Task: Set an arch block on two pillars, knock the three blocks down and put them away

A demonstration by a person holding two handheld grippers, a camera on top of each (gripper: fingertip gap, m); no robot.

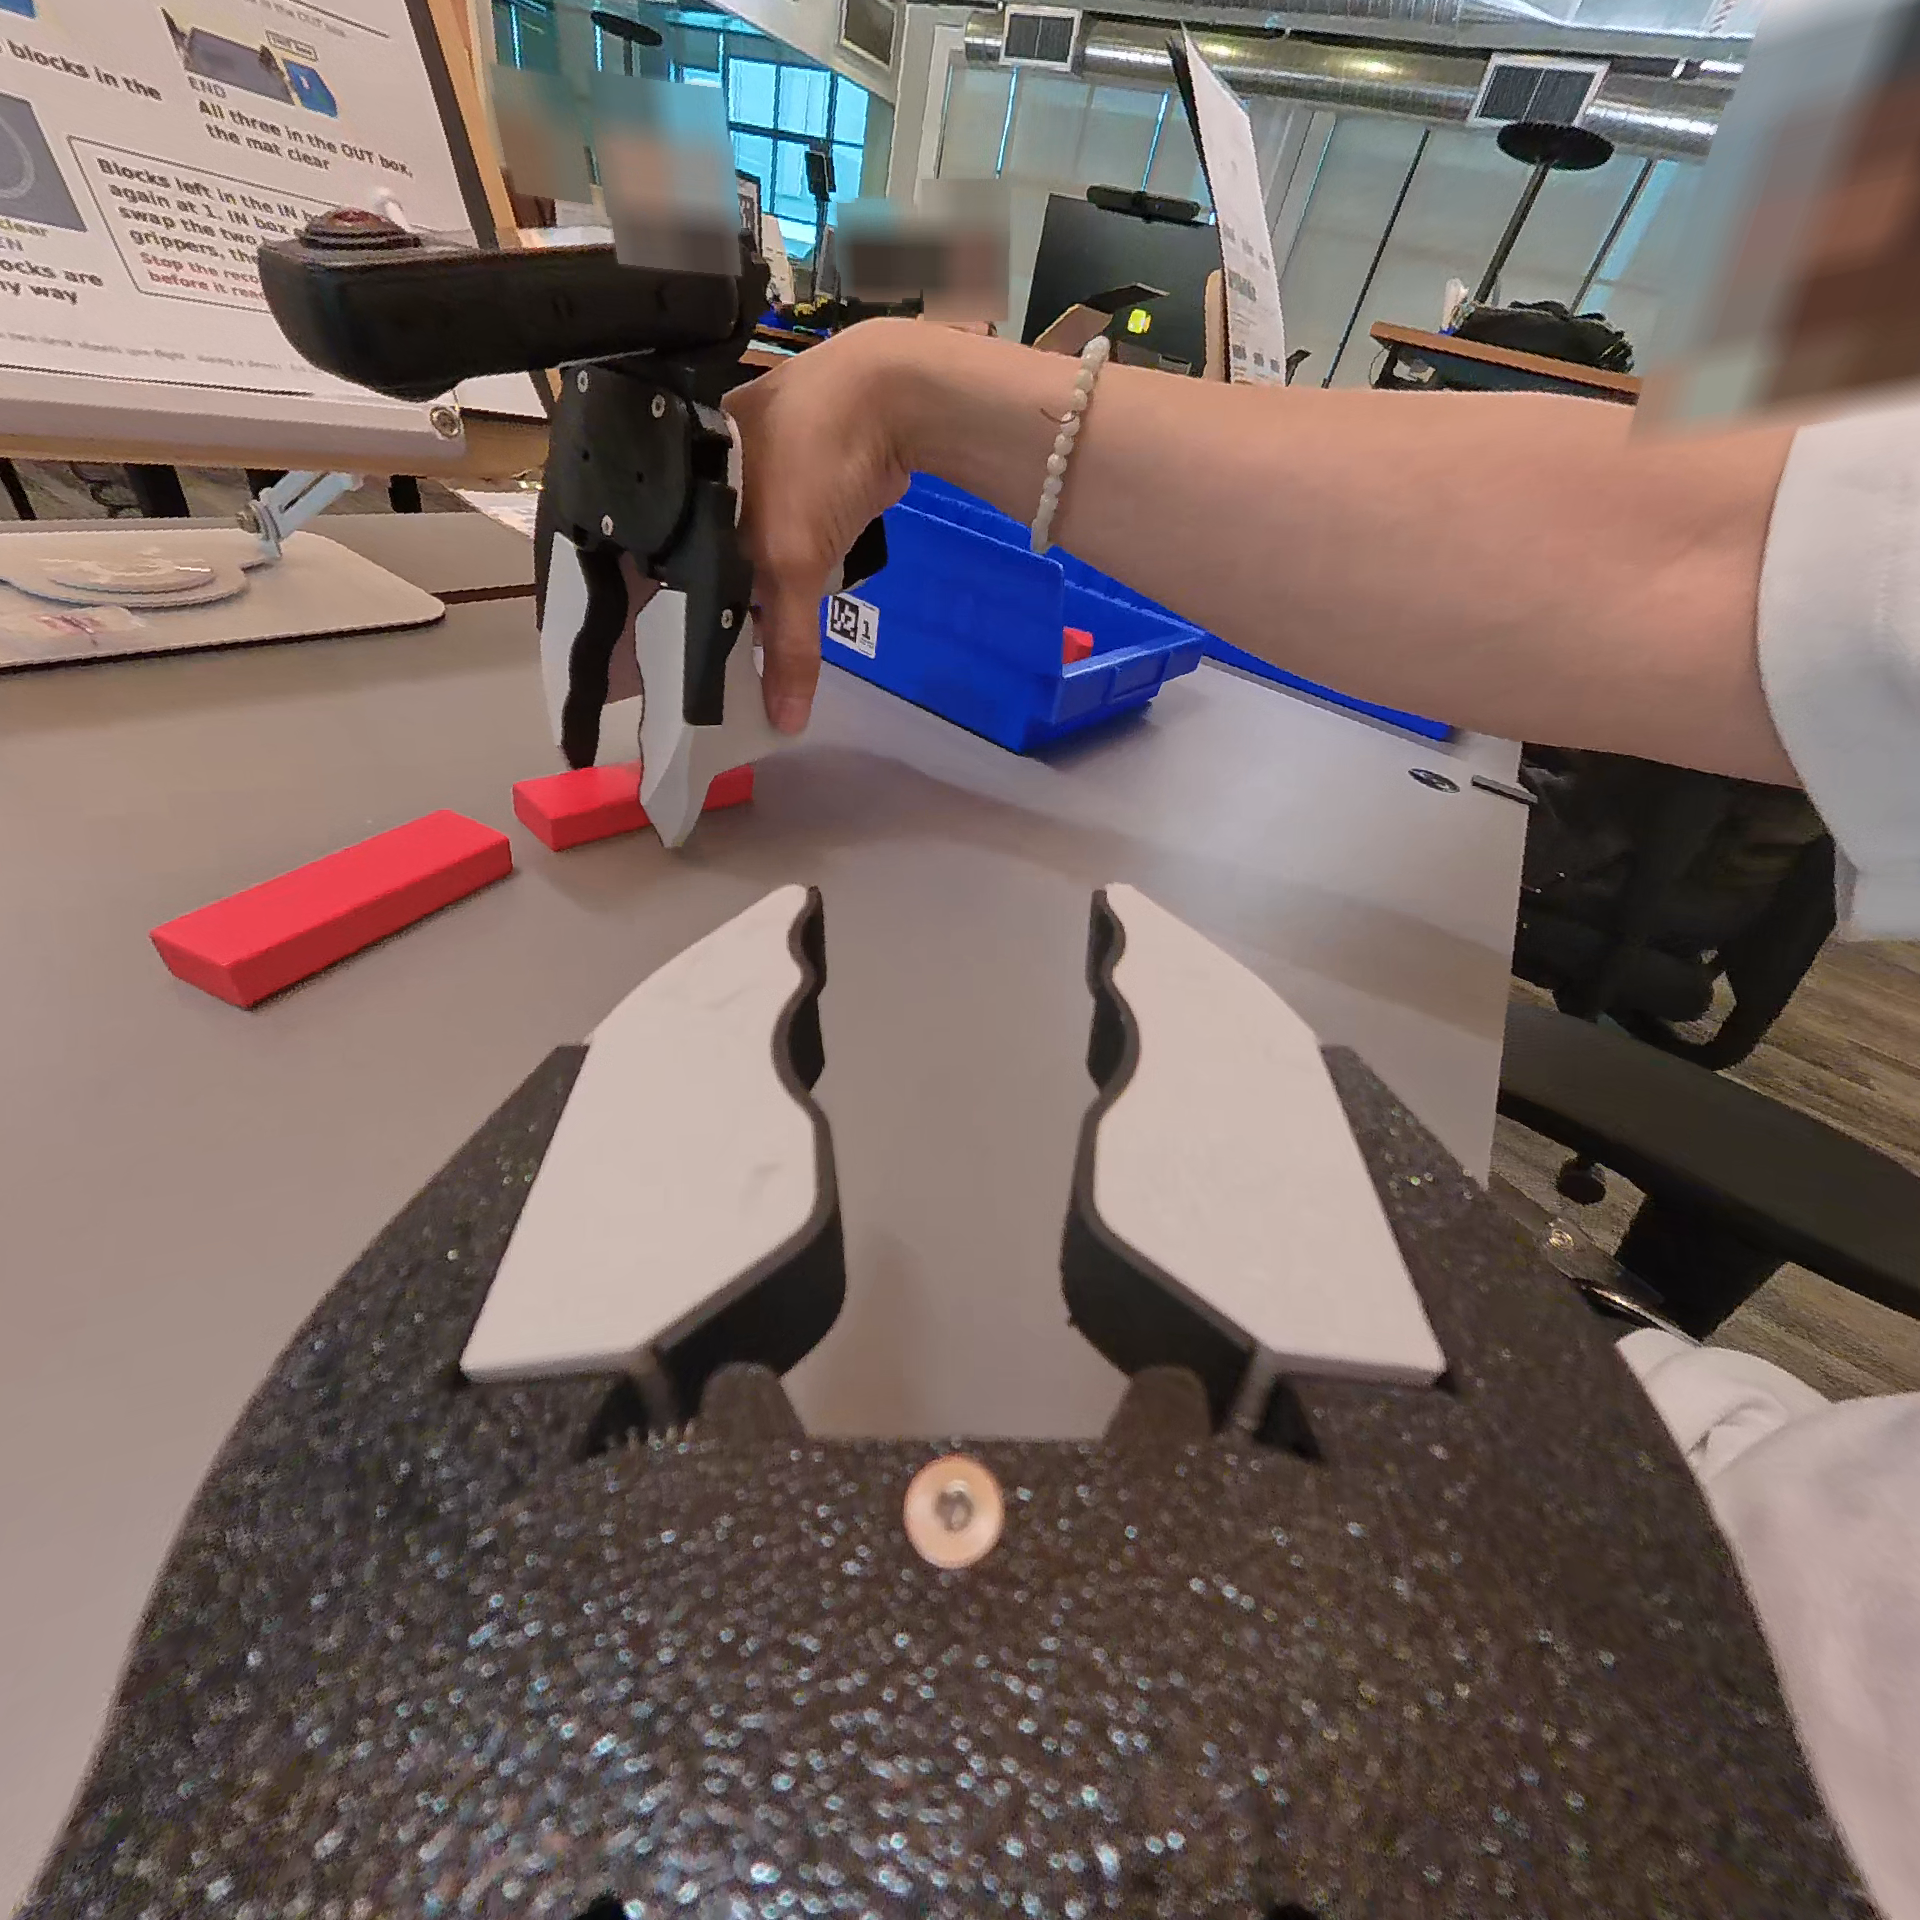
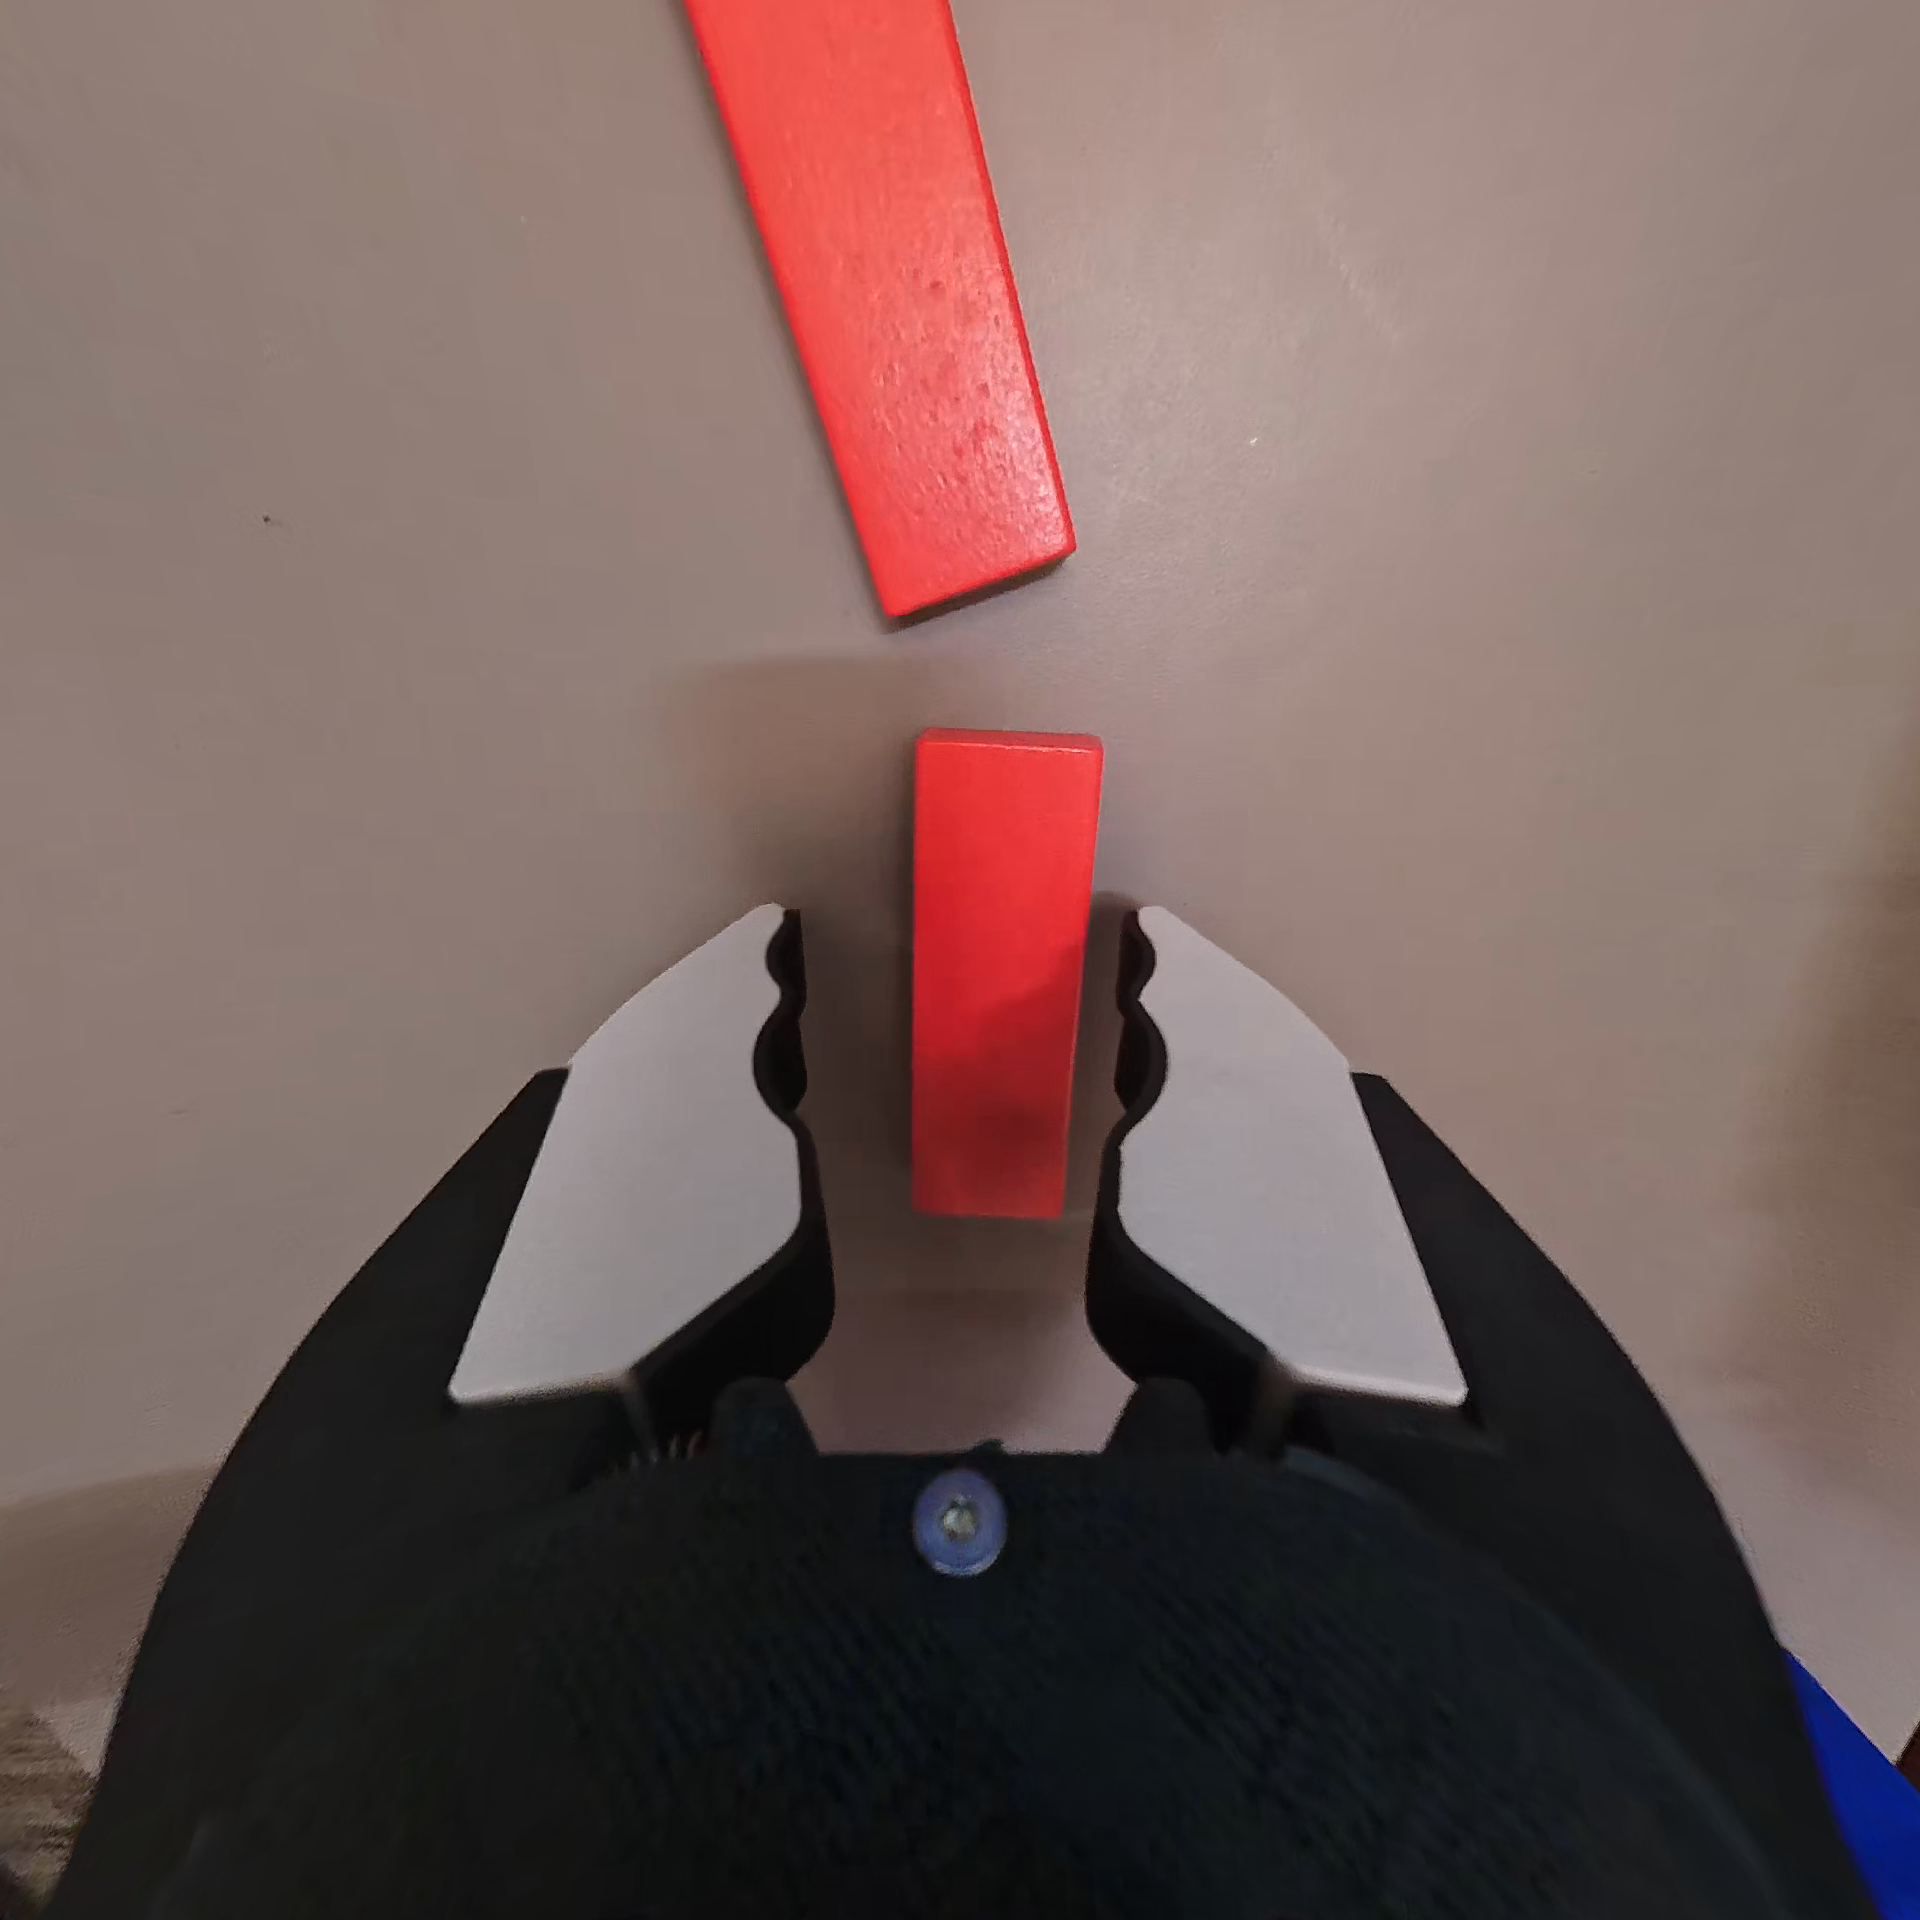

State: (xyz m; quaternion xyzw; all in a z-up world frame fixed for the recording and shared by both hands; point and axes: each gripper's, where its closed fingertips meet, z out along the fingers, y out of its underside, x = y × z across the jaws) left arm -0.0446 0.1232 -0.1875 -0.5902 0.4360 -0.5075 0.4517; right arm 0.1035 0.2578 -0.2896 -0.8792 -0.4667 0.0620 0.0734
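straddling a red block on the desk

hanging fingers-down over the grey desk (image 2: 312,520), the right gripper (image 2: 961,925) has its fingers spread wide around the near block (image 2: 997,966), one finger on each long side. the block sits nearer one finger than the other, and i cannot tell if either touches it. its long axis runs straight out along the fingers, its far end past the tips and its near end deep between them. it looks like painted wood: stiff, light, smooth-faced and likely a bit slippery, so the long flat sides are the natural place to pinch, about midway. a second block (image 2: 894,301) lies just beyond the fingertips, apart from the first and angled a little off its line. the left gripper (image 1: 951,904) is wide too and holds nothing, with bare desk between its fingers. a blue bin (image 1: 997,634) stands well beyond.
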